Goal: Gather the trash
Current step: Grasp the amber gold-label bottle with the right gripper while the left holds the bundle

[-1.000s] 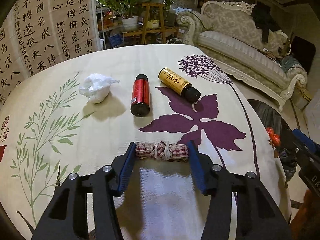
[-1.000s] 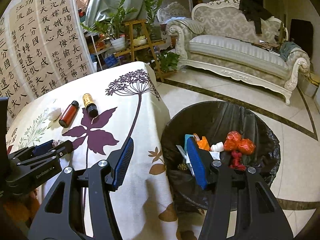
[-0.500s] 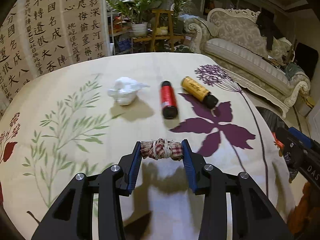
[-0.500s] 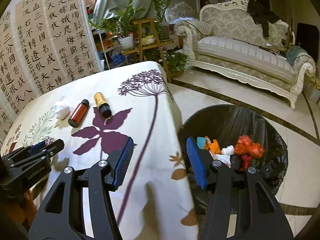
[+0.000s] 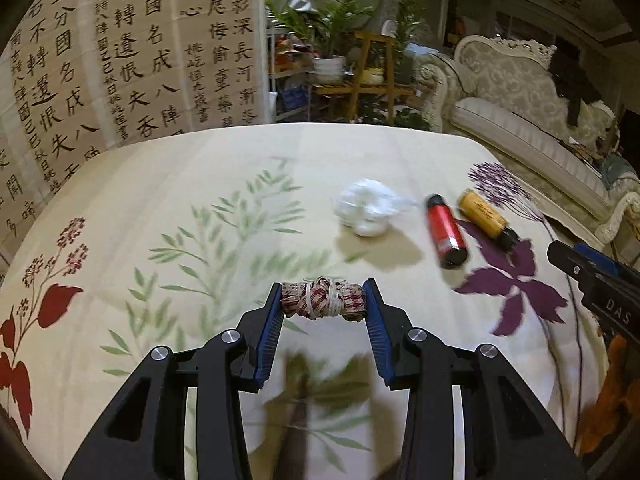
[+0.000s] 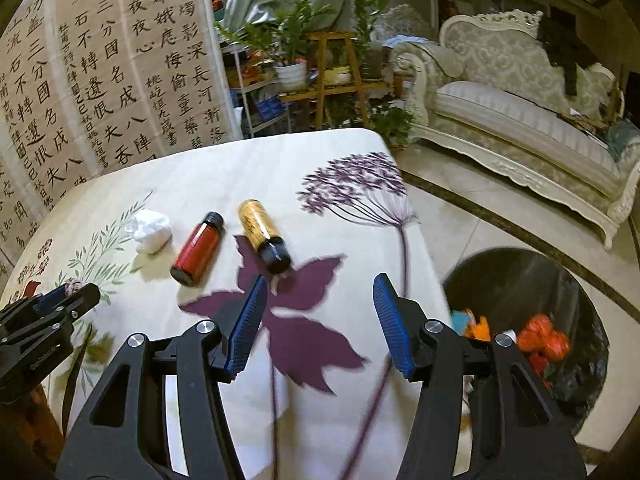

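The rag bundle (image 5: 323,302) is pinched endwise in the left gripper (image 5: 323,312) above the table (image 5: 200,184), ready for the bin (image 6: 520,280) at 4 o'clock, while the right gripper (image 6: 320,320) is held half-open and empty.

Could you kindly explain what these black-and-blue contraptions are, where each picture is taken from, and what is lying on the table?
There is no robot here: a person holds a pair of hand-operated tongs in each hand, and a small wide-angle camera on each looks forward along its two fingers. One picture comes from the left tongs, the other from the right tongs.

The left tongs are closed on a checked cloth roll tied with rubber bands, holding it above the flowered tablecloth. The right tongs are open and hold nothing.

On the table lie a crumpled white tissue, a red bottle and a yellow bottle, both on their sides. Beside the table stands a black-lined trash bin that already contains some rubbish.
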{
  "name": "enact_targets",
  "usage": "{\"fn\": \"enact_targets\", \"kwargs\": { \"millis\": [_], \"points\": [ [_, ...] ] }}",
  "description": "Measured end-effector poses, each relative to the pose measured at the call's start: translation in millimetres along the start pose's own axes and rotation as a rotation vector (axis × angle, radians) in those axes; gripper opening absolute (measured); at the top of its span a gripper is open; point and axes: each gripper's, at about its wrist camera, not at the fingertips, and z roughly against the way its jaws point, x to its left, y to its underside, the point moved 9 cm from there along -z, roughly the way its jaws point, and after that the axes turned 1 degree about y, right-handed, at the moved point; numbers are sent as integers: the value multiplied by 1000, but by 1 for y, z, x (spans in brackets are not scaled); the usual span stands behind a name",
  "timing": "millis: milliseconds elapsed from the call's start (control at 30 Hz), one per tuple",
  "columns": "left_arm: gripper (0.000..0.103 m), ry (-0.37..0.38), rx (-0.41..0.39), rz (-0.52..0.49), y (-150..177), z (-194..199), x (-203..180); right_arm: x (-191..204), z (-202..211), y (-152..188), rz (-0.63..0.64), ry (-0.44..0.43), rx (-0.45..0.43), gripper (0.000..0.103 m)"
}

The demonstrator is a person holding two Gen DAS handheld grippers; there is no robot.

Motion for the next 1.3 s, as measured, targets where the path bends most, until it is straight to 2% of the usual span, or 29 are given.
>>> {"fn": "enact_targets", "kwargs": {
  "millis": [467,500,567,633,700,767,867,1300],
  "points": [
    [40,-27,5,38,-9,-20,39,38,-51,-24,85,-14,61,52],
    [40,-27,6,40,-9,-21,40,39,-53,-24,89,-15,66,51],
    [40,-25,7,44,-10,-22,42,41,-59,-24,98,-12,82,42],
    [40,-24,6,46,-11,-24,43,42,-62,-23,99,-11,91,41],
    [40,-24,6,50,-12,-25,45,44,-64,-21,103,-12,103,36],
    [40,-24,8,53,-11,-25,46,44,-64,-20,102,-12,106,29],
    [40,-24,8,54,-11,-25,46,43,-63,-19,101,-11,107,27],
    [40,-23,-6,34,-5,-15,35,41,-40,-6,75,-19,87,26]
  ]
}}
